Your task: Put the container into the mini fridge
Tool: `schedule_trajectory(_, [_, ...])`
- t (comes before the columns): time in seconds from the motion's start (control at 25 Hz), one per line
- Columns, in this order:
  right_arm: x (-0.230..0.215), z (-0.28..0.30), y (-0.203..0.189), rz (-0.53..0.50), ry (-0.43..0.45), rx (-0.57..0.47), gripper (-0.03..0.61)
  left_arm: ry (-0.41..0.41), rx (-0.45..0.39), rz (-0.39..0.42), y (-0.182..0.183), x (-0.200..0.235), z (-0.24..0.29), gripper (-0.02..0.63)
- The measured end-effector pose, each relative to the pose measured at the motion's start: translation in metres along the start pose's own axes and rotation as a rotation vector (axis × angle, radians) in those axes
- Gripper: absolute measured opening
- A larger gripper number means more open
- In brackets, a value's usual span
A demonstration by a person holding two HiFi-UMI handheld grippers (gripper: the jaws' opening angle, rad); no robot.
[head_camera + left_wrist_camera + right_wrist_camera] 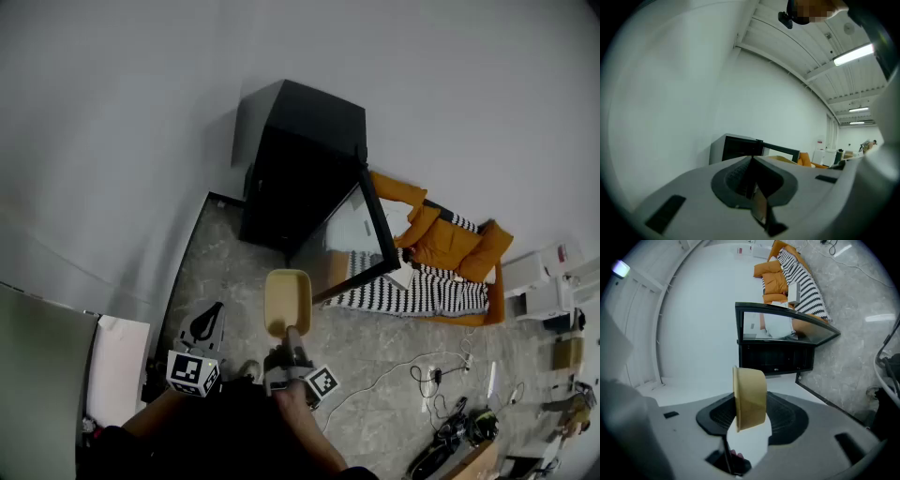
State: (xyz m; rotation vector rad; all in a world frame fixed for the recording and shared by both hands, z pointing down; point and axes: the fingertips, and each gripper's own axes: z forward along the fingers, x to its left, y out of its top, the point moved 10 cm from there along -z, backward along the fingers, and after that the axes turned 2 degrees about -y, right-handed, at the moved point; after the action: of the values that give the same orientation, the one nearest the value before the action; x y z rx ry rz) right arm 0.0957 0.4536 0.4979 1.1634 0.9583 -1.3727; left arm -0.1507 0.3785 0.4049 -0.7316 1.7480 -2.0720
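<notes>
A tan, tub-shaped container [287, 300] hangs above the floor in front of me, and my right gripper [291, 336] is shut on its near rim. In the right gripper view the container [750, 399] stands on edge between the jaws of the right gripper [750, 420]. Beyond it is the black mini fridge [300, 178] against the wall, its glass door [361, 239] swung open to the right. The dark inside of the fridge [776, 357] faces the container. My left gripper [202, 330] is lower left, jaws together, holding nothing. The left gripper [751, 180] points towards the fridge [738, 147].
An orange cushion [450, 239] and a striped blanket [422, 286] lie on the floor right of the fridge door. Cables [427, 375] trail over the stone floor at right. White boxes [539, 281] stand far right. A white panel [117, 361] is at lower left.
</notes>
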Motion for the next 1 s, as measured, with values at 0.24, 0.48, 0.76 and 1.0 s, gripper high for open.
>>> schedule_trajectory(0.24, [0.002, -0.001, 0.000, -0.007, -0.004, -0.001, 0.175, 0.003, -0.004, -0.003, 0.001, 0.000, -0.001, 0.006])
schedule_trajectory(0.48, [-0.001, 0.002, -0.002, 0.016, 0.002, 0.000, 0.175, 0.004, -0.008, -0.005, 0.000, 0.003, 0.001, 0.006])
schedule_trajectory(0.76, [-0.003, 0.004, -0.010, 0.032, 0.005, -0.005, 0.175, 0.001, -0.007, -0.012, -0.002, 0.014, -0.003, 0.006])
schedule_trajectory(1.0, [-0.002, 0.008, -0.025, 0.037, 0.005, -0.020, 0.175, 0.003, -0.012, -0.016, 0.002, 0.027, -0.010, 0.006])
